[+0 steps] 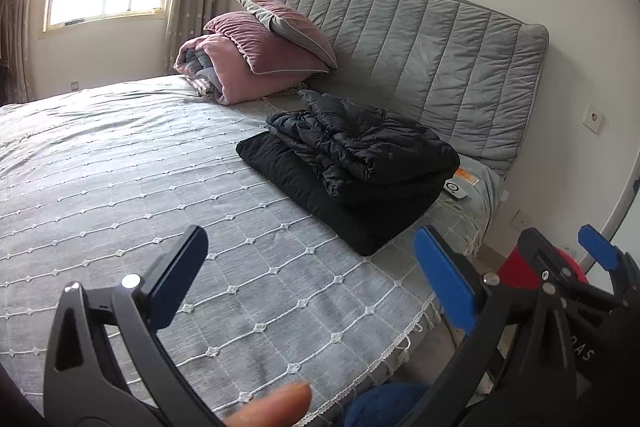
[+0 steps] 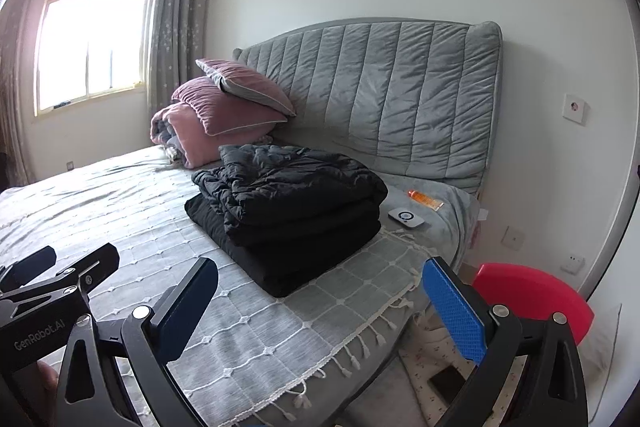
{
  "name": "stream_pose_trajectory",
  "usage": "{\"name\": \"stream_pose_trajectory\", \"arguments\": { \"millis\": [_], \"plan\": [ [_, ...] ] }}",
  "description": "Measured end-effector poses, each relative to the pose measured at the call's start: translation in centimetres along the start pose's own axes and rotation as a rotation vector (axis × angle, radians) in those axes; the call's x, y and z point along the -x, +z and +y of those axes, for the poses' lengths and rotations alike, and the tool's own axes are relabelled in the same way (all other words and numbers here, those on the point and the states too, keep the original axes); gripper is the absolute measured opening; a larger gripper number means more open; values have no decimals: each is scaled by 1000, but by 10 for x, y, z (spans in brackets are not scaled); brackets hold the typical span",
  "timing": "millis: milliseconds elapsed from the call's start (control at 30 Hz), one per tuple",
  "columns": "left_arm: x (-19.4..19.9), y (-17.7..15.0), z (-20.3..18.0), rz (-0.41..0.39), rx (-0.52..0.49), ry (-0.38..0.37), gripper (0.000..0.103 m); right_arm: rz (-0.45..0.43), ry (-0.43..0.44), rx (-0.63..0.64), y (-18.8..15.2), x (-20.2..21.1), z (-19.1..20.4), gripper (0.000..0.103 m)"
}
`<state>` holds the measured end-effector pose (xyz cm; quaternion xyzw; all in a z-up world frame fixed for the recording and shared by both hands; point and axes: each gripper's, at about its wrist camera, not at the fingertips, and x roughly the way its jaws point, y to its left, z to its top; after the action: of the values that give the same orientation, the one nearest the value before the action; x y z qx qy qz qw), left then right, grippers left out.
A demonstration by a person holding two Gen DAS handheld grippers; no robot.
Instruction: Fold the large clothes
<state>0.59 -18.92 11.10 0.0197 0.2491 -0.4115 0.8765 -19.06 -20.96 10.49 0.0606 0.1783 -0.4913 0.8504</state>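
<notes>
Two black garments lie folded in a stack (image 1: 352,167) (image 2: 288,203) near the head of the bed, a shiny puffer jacket on top of a flatter dark piece. My left gripper (image 1: 312,283) hovers open over the bedspread in front of the stack, holding nothing; from the right wrist view it (image 2: 68,263) shows at the left edge. My right gripper (image 2: 320,307) is also open and empty, above the bed's near edge and short of the stack. It (image 1: 564,247) appears at the far right in the left wrist view. A fingertip (image 1: 276,403) pokes in at the bottom.
The bed wears a grey quilted bedspread (image 1: 120,187) (image 2: 120,219) with a fringed edge. Pink pillows and a rolled blanket (image 1: 260,43) (image 2: 224,107) lean on the grey headboard (image 2: 380,87). A white device (image 2: 406,217) and orange tube (image 2: 425,199) lie beside the stack. A red stool (image 2: 532,291) stands on the floor.
</notes>
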Motion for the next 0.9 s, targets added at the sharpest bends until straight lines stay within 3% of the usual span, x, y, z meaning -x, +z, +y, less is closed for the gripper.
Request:
{"name": "stream_pose_trajectory", "arguments": {
  "millis": [900],
  "plan": [
    [-5, -3, -3, 25, 10, 17, 103, 6, -5, 3, -3, -2, 1, 103]
  ]
}}
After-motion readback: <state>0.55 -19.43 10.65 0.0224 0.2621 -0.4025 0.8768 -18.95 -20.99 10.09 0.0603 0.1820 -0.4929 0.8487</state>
